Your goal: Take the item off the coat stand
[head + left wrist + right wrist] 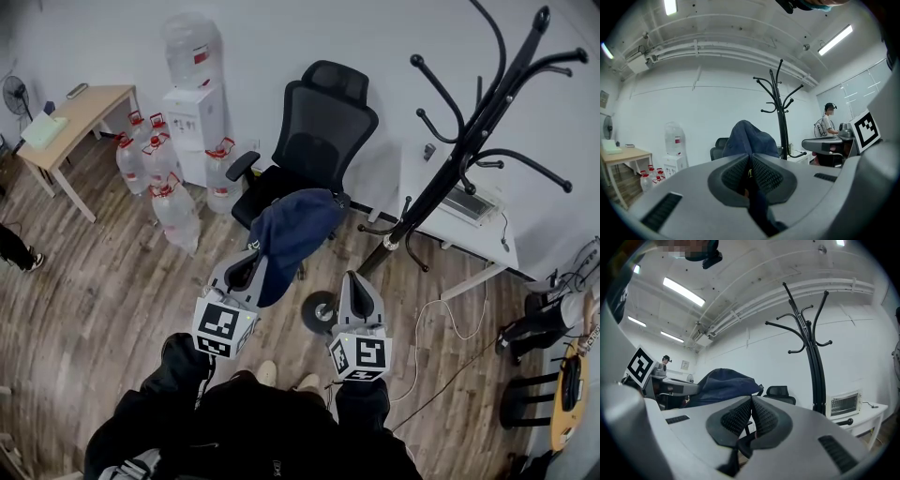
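A dark blue cloth item (292, 230) hangs bunched from my left gripper (251, 268), whose pads are shut on a fold of it. In the left gripper view the blue cloth (750, 138) rises just past the closed jaws of the left gripper (750, 165) and trails down between them. The black coat stand (469, 131) leans across the right of the head view, apart from the item, and its hooks are bare. My right gripper (358, 279) is level with the left one, just to its right. Its pads meet with nothing clearly between them (751, 404).
A black office chair (323, 122) stands behind the item. Several water bottles (159, 173) and a dispenser (192, 103) are at the back left beside a wooden desk (75, 117). A white table (469, 230) stands behind the stand's base. A person (828, 121) sits at a desk to the right.
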`<state>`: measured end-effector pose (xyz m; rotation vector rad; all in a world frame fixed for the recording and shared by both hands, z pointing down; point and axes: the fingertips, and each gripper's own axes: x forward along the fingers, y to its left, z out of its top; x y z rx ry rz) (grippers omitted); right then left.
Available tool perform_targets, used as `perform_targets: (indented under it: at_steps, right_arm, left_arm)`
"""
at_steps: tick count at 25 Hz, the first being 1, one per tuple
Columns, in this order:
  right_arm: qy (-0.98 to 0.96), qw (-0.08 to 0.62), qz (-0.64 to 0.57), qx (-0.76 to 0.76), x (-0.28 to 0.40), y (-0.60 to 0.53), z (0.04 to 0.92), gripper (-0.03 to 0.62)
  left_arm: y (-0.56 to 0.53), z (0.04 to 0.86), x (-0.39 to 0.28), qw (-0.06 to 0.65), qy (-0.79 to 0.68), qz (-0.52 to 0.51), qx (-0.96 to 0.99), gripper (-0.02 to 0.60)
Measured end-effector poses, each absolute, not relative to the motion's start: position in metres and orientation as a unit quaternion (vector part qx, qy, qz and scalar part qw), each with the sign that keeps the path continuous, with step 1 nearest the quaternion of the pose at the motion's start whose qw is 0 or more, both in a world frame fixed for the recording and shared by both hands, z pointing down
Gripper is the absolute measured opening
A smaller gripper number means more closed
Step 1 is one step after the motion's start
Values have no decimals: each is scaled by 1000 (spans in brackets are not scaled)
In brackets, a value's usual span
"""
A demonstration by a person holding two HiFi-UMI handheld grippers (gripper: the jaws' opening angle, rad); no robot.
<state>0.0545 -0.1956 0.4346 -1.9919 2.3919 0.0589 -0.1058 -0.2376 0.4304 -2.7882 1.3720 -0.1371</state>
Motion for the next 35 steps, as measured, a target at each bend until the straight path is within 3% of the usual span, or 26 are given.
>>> perform_targets:
  at_steps: [35]
  right_arm:
    - [766,2,10,-643,69,-208,444,15]
  left_arm:
    - [-251,439,-86,11,433,-46,-900,37]
